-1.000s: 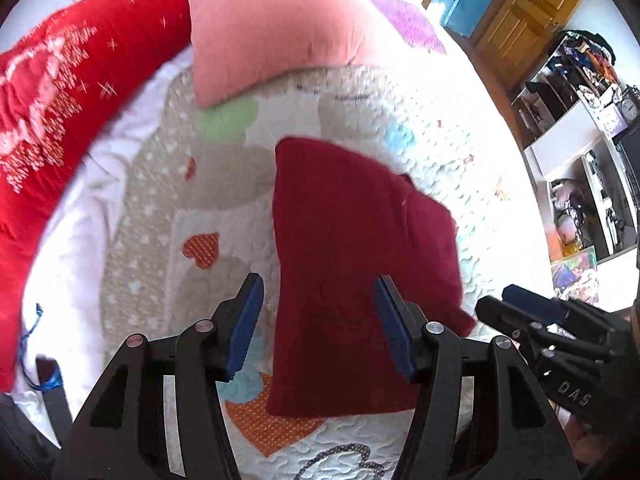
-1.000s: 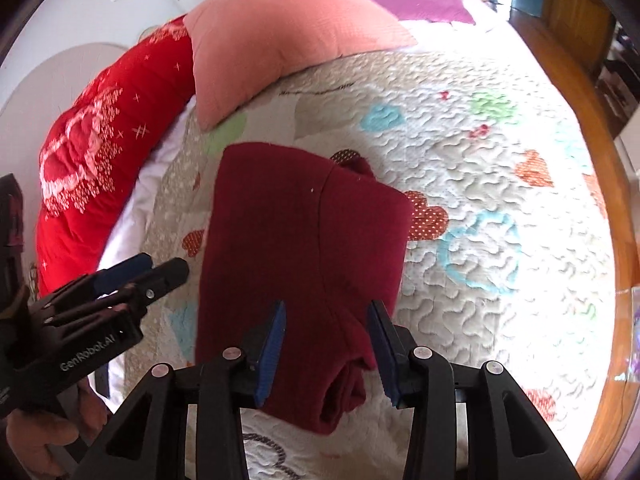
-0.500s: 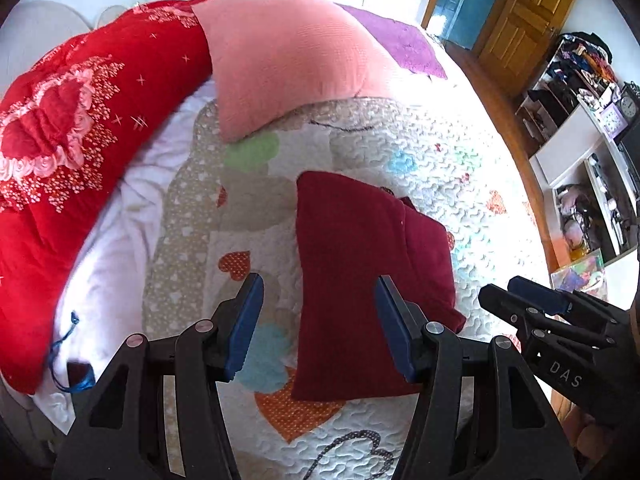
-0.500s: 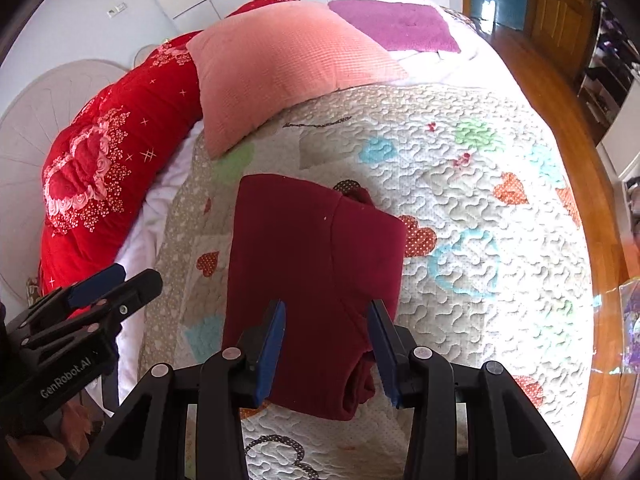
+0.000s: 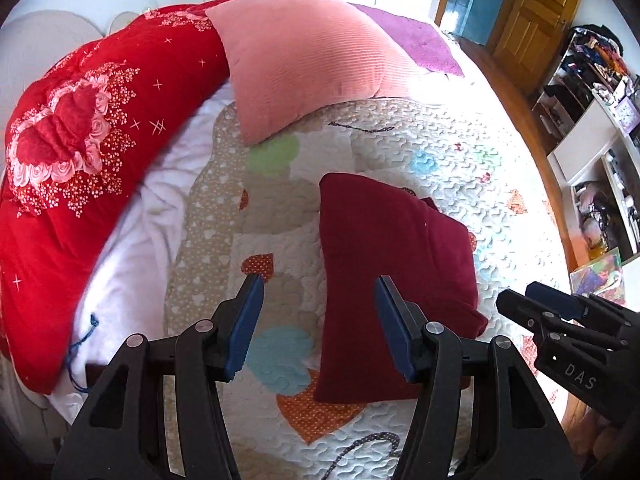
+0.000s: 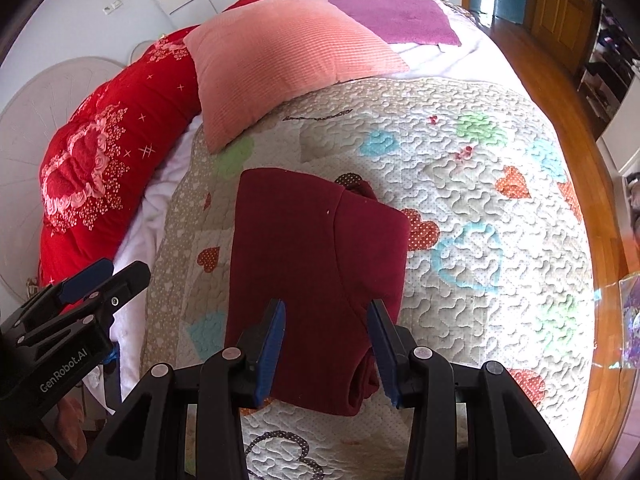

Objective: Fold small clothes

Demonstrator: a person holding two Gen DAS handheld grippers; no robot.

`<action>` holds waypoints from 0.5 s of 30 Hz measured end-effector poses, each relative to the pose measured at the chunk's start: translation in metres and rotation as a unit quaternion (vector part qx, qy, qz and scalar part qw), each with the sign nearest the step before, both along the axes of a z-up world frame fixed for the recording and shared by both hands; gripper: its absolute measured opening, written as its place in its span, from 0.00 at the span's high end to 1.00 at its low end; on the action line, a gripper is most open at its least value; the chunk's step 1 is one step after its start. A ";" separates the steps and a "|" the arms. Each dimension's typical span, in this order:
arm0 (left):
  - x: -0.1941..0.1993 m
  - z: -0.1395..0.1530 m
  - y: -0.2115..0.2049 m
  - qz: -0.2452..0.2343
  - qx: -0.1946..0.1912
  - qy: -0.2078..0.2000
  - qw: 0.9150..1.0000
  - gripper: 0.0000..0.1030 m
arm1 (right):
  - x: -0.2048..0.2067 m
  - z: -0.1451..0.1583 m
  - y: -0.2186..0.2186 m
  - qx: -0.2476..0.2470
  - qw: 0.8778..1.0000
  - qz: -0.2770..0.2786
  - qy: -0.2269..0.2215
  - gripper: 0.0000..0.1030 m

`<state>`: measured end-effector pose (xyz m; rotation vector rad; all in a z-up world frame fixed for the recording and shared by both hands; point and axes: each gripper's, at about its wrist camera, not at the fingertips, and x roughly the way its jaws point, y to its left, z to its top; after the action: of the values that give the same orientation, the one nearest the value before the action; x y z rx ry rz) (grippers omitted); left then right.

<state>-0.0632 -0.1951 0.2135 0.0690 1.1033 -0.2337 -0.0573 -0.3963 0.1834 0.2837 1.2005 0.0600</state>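
Note:
A dark red garment (image 5: 384, 264) lies folded into a thick rectangle on the quilted bedspread (image 5: 400, 148); it also shows in the right wrist view (image 6: 312, 264), with a rolled fold at its near right corner. My left gripper (image 5: 318, 320) is open and empty, held above the garment's near left edge. My right gripper (image 6: 326, 336) is open and empty, held above the garment's near end. Each gripper shows in the other's view: the right one (image 5: 560, 332) at the right, the left one (image 6: 80, 300) at the left.
A pink pillow (image 5: 308, 60) and a red embroidered duvet (image 5: 80, 152) lie at the head of the bed. A purple cloth (image 6: 396, 16) lies far back. Wooden floor (image 6: 600, 184), shelves (image 5: 600, 128) and a door stand to the right.
Both grippers have pulled back and up from the garment, so more of the bed shows. The garment lies still; both grippers stay open.

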 end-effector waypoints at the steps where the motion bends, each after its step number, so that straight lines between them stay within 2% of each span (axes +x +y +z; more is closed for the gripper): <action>1: 0.002 -0.001 0.001 0.002 -0.008 0.006 1.000 0.44 | 0.000 -0.001 0.000 0.001 1.000 0.000 0.002 0.60; 7: 0.004 -0.003 0.001 0.003 0.009 0.005 1.000 0.44 | 0.002 -0.004 0.000 0.004 1.000 0.002 0.008 0.59; 15: 0.005 -0.004 0.000 0.002 0.008 0.010 1.000 0.44 | 0.005 -0.003 0.000 0.004 1.000 0.007 0.006 0.59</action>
<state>-0.0587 -0.1952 0.2096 0.0798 1.1244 -0.2230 -0.0523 -0.3963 0.1805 0.2836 1.2144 0.0759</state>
